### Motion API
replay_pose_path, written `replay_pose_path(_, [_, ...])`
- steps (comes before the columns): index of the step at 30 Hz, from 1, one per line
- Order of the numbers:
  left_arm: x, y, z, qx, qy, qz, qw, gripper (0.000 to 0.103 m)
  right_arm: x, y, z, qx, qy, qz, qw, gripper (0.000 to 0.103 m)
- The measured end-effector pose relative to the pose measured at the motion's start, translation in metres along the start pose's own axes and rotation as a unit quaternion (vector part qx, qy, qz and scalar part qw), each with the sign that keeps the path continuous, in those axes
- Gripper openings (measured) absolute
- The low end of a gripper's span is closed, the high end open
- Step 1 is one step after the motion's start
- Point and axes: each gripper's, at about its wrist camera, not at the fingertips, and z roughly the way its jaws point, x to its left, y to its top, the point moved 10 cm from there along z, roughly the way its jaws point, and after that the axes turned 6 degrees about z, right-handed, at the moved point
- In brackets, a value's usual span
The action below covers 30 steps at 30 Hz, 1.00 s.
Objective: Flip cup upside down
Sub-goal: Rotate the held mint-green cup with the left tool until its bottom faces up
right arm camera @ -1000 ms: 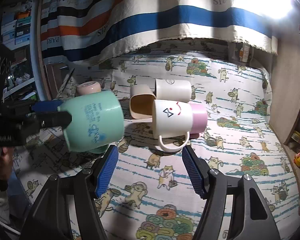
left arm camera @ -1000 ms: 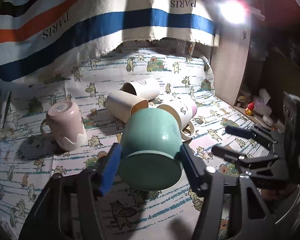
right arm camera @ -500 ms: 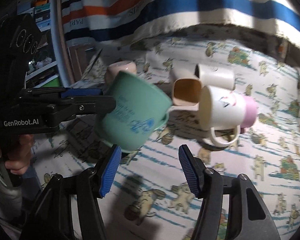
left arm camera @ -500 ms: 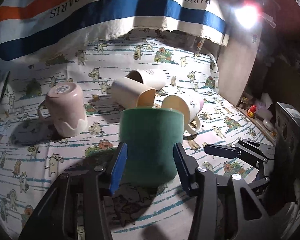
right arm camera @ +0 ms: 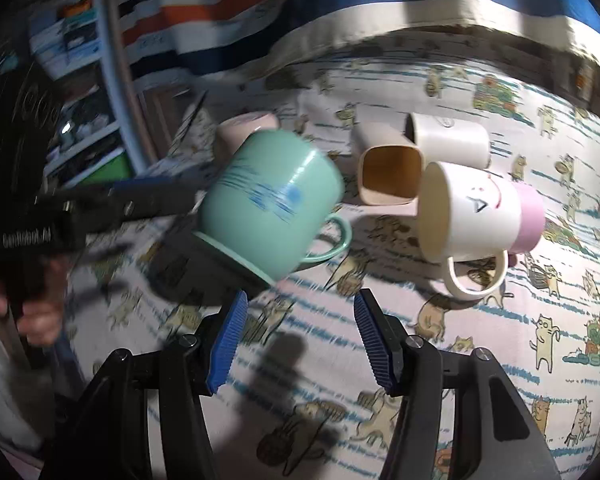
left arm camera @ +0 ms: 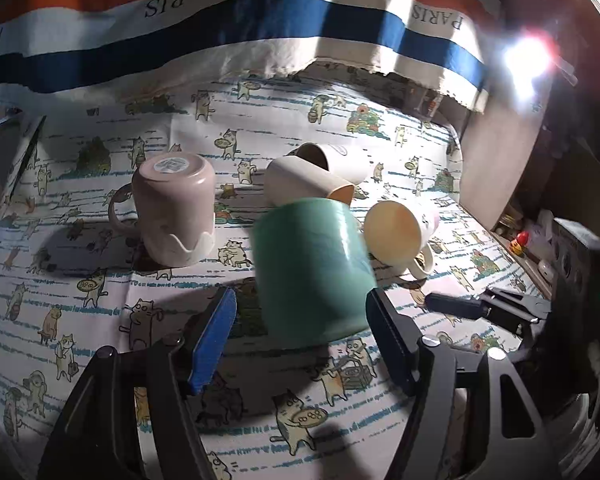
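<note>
**Let the green cup settle rim-down before you pull away**

Your left gripper (left arm camera: 300, 340) has its jaws opening, pads now clear of the green cup (left arm camera: 314, 268), which sits between them, rim toward the patterned surface (left arm camera: 100, 292) and still tilted. Keep opening evenly, then back straight out so neither pad clips the wall. The cream mug (left arm camera: 400, 236) lies at 2 o'clock of it, close; avoid nudging it. Your right gripper (right arm camera: 300, 340) is empty, jaws closing on nothing; keep it clear.

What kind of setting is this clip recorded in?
Probably a lived-in home room, not a lab: a cartoon-cat tablecloth under the mugs, a striped PARIS cloth draped behind, and cluttered shelves to the side.
</note>
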Motion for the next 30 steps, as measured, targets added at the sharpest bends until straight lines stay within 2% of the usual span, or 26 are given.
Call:
replay_pose_path(2, [0.004, -0.002, 0.005, 0.006, 0.004, -0.002, 1.0000, 0.066, 0.002, 0.006, 0.002, -0.006, -0.021, -0.021, 1.000, 0.055])
replay_pose_path(6, [0.011, 0.000, 0.017, 0.016, 0.007, -0.010, 0.9998, 0.072, 0.010, 0.013, 0.012, 0.008, -0.023, -0.050, 0.998, 0.050])
replay_pose_path(10, [0.014, 0.005, 0.024, 0.019, 0.019, -0.007, 0.9996, 0.085, 0.009, 0.020, 0.021, 0.020, -0.020, -0.045, 0.999, 0.049])
replay_pose_path(19, [0.002, 0.001, 0.056, 0.063, -0.023, -0.044, 0.9968, 0.086, -0.015, 0.031, 0.018, 0.001, -0.061, -0.047, 0.997, 0.042])
replay_pose_path(23, [-0.005, 0.000, 0.066, 0.070, -0.013, -0.035, 0.9969, 0.086, -0.032, 0.031, 0.017, 0.002, -0.081, -0.042, 0.996, 0.041])
replay_pose_path(25, [-0.006, -0.001, 0.069, 0.072, -0.008, -0.035, 0.9968, 0.086, -0.035, 0.032, 0.018, 0.003, -0.081, -0.042, 0.996, 0.037])
replay_pose_path(27, [-0.006, -0.001, 0.071, 0.070, -0.003, -0.030, 0.9971, 0.085, -0.034, 0.032, 0.019, 0.003, -0.075, -0.042, 0.996, 0.036])
replay_pose_path(30, [-0.009, -0.001, 0.071, 0.069, 0.003, -0.017, 0.9975, 0.085, -0.029, 0.030, 0.021, 0.009, -0.047, -0.035, 0.998, 0.029])
